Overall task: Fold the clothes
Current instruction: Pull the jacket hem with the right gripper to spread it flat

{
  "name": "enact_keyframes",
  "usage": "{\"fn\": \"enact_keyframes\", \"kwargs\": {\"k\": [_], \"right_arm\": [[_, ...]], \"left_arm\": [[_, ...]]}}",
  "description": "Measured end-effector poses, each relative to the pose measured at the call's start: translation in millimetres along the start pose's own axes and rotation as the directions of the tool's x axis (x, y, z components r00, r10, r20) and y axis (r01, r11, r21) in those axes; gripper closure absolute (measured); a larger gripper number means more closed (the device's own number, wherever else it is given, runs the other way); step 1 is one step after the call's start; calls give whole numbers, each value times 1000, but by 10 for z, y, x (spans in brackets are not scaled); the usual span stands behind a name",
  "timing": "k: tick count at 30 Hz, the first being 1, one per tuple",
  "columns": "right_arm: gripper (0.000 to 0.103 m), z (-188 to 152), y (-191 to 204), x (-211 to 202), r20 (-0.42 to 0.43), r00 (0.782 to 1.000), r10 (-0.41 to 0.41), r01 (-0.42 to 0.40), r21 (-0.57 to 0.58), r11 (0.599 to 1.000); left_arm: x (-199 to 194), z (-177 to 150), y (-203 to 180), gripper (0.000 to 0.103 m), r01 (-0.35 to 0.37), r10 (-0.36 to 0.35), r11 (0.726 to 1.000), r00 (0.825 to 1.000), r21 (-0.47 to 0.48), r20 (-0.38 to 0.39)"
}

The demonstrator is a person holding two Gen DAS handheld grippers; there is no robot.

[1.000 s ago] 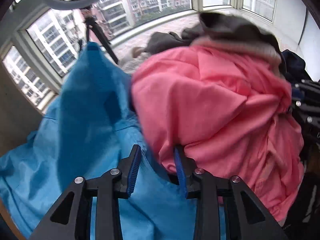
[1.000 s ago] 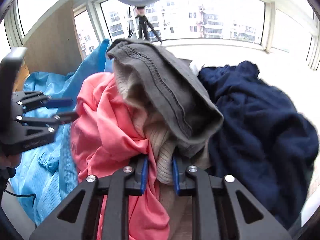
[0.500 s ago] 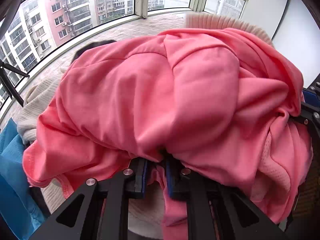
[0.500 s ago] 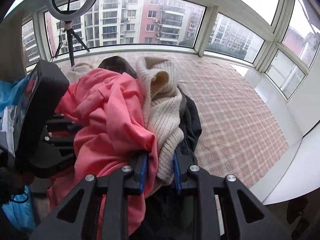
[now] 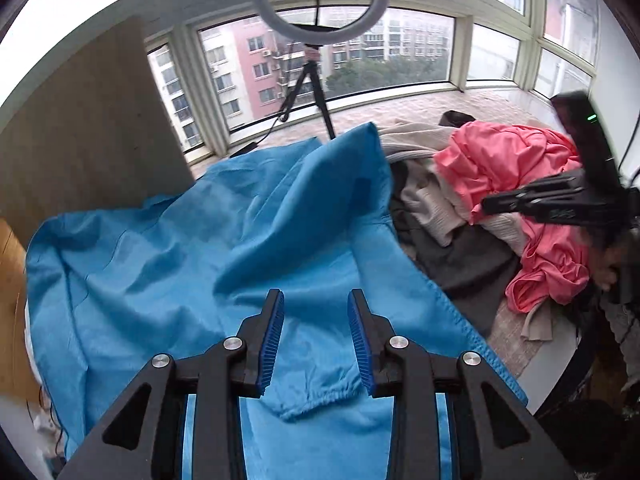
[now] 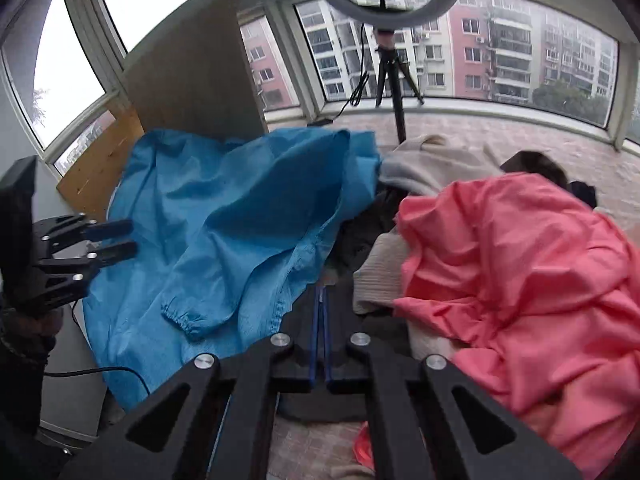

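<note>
Thin blue jacket spread before us, knits heaped beside it

Our left gripper (image 5: 315,336) hangs wide apart over the creased blue jacket (image 5: 208,248); our right gripper (image 6: 321,312) is pinched together, empty, by the soft pink sweatshirt (image 6: 516,256) and ribbed cream sweater (image 6: 380,272).

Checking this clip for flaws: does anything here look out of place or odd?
Nothing is damaged or spilled. The clothes are simply unsorted: the blue jacket lies crumpled with a sleeve doubled over it, and the pink top sits heaped on the cream sweater. The left gripper is open above the jacket; the right gripper is shut and empty.
</note>
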State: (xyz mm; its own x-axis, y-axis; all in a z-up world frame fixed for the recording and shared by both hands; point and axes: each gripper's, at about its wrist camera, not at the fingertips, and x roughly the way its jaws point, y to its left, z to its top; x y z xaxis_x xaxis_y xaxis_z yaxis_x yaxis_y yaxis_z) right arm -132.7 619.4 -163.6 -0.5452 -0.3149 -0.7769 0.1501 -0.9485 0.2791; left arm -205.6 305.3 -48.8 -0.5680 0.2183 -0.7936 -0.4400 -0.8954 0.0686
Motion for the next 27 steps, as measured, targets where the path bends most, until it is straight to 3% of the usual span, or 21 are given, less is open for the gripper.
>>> {"fn": "enact_keyframes", "kwargs": {"k": [4, 8, 12, 16, 19, 21, 23, 25, 27], "right_arm": [[101, 42, -72, 769, -110, 994, -5, 12, 58, 998], [103, 82, -148, 1500, -216, 976, -12, 36, 109, 993], [103, 57, -309, 1353, -218, 957, -190, 205, 50, 977], [103, 31, -709, 941, -147, 931, -333, 347, 82, 934], [103, -3, -838, 766, -149, 937, -317, 334, 106, 937], [103, -99, -647, 572, -121, 942, -313, 322, 58, 945], [90, -335, -414, 357, -103, 965, -243, 246, 14, 969], [58, -672, -150, 126, -94, 988, -123, 121, -28, 992], [44, -1010, 110, -95, -93, 996, -2, -4, -67, 998]], "left_arm": [[-79, -351, 123, 72, -57, 54, 995, 998, -88, -32], [-199, -623, 173, 68, -58, 50, 990, 997, -126, -64], [-230, -747, 5, 66, -5, -3, 995, 997, -97, -79], [-215, -831, -285, 61, 76, -79, 996, 993, -41, -92], [-236, -981, -333, 61, 89, -91, 996, 988, -18, -121], [-254, -1092, -344, 61, 93, -93, 996, 985, -5, -143], [-346, -1298, -138, 61, 55, -62, 998, 984, -43, -167], [-460, -1533, 135, 60, 4, -22, 995, 981, -96, -193], [-591, -1842, 490, 58, -83, 47, 985, 974, -154, -223]]}}
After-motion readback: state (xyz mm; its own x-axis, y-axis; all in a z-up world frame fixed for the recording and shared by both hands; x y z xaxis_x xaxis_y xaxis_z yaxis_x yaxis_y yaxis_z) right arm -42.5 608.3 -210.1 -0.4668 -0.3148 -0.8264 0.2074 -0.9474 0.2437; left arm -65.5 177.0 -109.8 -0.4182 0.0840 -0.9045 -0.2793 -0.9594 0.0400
